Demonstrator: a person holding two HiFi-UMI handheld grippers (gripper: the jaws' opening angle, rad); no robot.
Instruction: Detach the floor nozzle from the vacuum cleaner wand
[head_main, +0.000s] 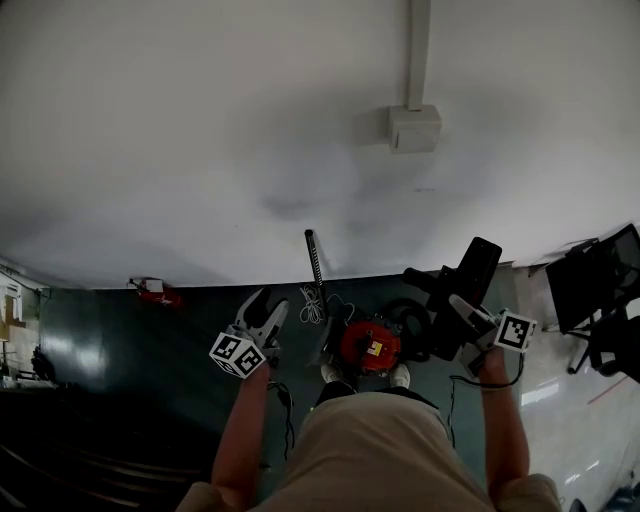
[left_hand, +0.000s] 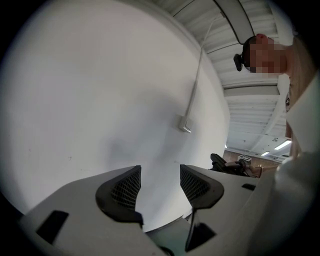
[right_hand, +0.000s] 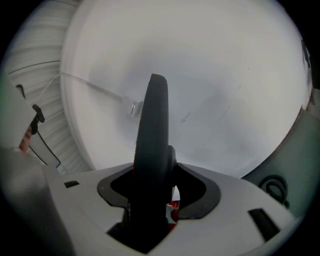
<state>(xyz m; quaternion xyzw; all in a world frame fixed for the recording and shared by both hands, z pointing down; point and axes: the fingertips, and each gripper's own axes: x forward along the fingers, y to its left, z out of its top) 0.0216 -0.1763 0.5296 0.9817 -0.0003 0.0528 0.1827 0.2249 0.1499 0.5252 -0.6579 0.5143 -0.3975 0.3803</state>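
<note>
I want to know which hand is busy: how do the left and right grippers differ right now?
The left gripper has its jaws apart and empty; the right gripper is clamped on a black vacuum part. Between the left gripper's jaws mostly white wall shows; the part rises upright across the right gripper's view. Both are white with dark pads.
</note>
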